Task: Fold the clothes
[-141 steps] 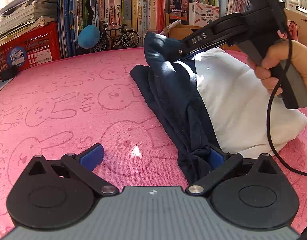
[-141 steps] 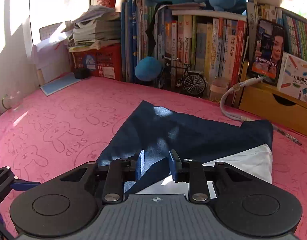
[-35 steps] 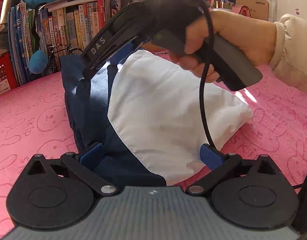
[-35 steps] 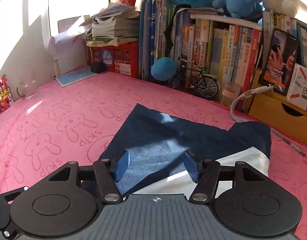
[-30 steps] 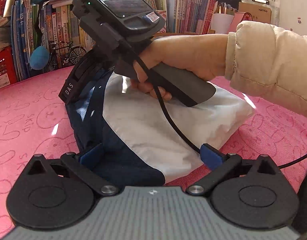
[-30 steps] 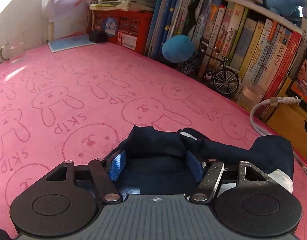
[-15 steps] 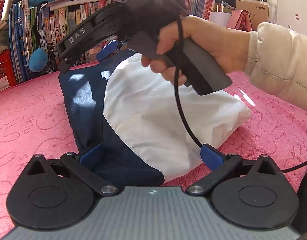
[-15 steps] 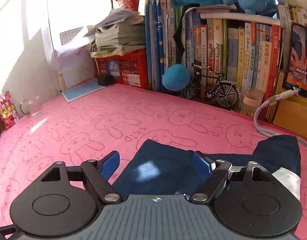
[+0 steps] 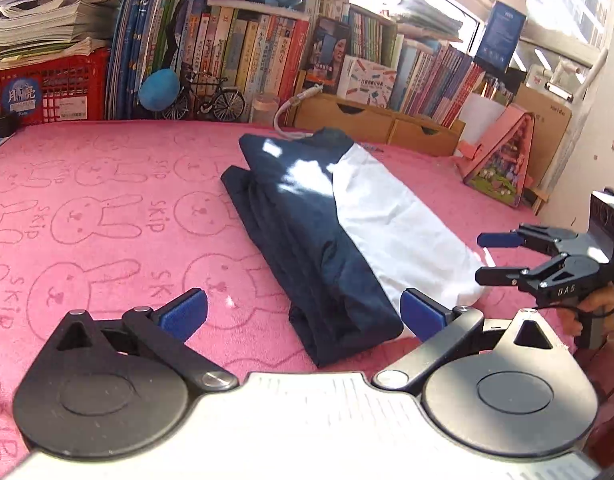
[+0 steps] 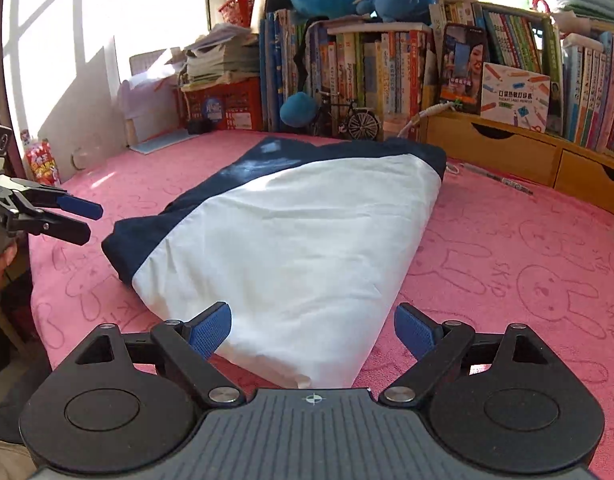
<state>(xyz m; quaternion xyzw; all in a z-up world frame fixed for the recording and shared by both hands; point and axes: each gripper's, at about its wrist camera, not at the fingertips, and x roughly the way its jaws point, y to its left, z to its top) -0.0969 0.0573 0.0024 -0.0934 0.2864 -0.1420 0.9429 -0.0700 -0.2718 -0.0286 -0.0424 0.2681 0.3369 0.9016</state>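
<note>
A navy and white garment (image 9: pixel 339 232) lies folded into a long strip on the pink bunny-print cloth (image 9: pixel 107 216). In the right wrist view the garment (image 10: pixel 291 240) shows mostly its white panel, navy along the far left edge. My left gripper (image 9: pixel 303 314) is open, pulled back just short of the garment's near navy end and holding nothing. My right gripper (image 10: pixel 311 330) is open too, its blue pads either side of the white near corner without gripping it. Each gripper shows in the other's view: the right gripper (image 9: pixel 483 254) and the left gripper (image 10: pixel 87 220).
Books (image 9: pixel 243 60), a red crate (image 9: pixel 47 92), a blue ball (image 9: pixel 159 84) and a model bicycle (image 9: pixel 211 98) line the back. Wooden drawers (image 10: pixel 507 148) and a white cable (image 10: pixel 423 114) stand behind the garment. A pink house-shaped box (image 9: pixel 503 160) sits far right.
Both grippers have drawn back from the garment toward the near edge. The right one, which hovered over the far navy end, is now at the white near corner. The garment lies flat, untouched.
</note>
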